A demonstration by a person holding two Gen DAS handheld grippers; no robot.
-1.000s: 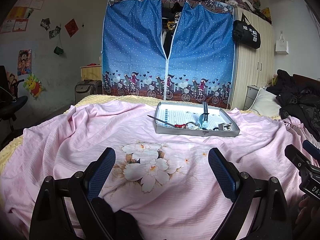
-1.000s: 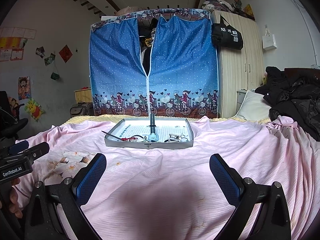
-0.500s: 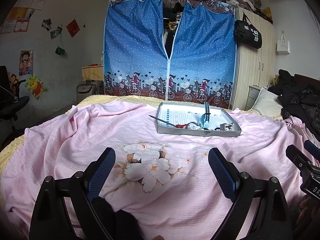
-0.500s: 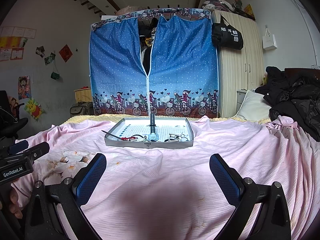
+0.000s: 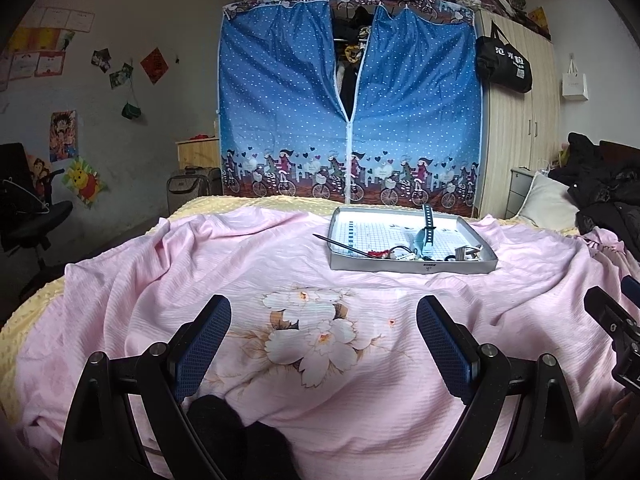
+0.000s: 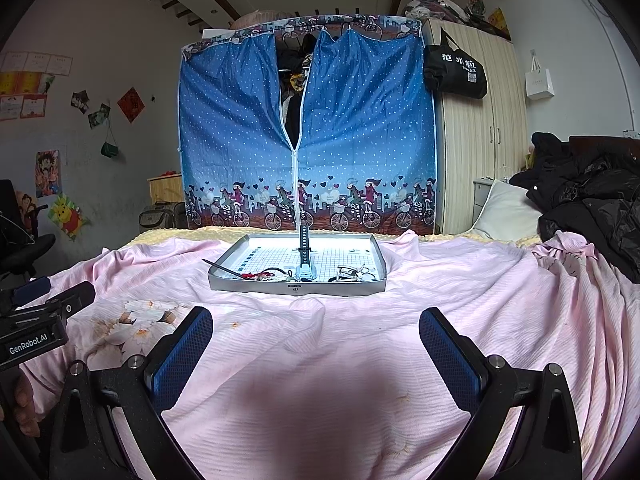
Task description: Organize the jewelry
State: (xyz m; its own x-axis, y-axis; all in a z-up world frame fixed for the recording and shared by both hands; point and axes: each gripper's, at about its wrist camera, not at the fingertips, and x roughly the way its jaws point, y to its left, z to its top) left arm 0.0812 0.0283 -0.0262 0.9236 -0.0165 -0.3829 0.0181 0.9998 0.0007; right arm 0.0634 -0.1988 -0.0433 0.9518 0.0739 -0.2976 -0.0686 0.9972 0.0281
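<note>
Left gripper: my left gripper point(image 5: 323, 330) hovers low over the pink sheet point(image 5: 248, 264), jaws spread wide with nothing between them; the flower print point(image 5: 316, 330) lies in the gap.
Right gripper: my right gripper point(image 6: 316, 344) is spread just as wide and holds nothing, only bare sheet below it.
Tray: a shallow grey tray point(image 6: 298, 287) sits on the bed, far from both grippers. I see it straight ahead from the right wrist and far right from the left wrist point(image 5: 412, 266). Its long side runs left to right.
Watch: a blue watch point(image 6: 305, 254) stands near the middle of the tray, body down by the near wall, strap rising upright. From the left wrist point(image 5: 427, 231) the strap leans a little left at the top.
Stick: a thin dark stick point(image 6: 224, 270) rests over the tray's near left corner, its tip pointing left and outward past the rim, its other end sloping down into the tray.
Small pieces: a jumble with something red point(image 6: 256, 275) lies along the near wall left of the watch; a pale tangled piece point(image 6: 352, 272) lies right of it. I cannot tell what each one is.
Other gripper: the left gripper's body shows at the left edge of my right view point(image 6: 36, 320), well apart from the tray.
Background: a blue zip wardrobe point(image 6: 306, 128) stands beyond the bed.
</note>
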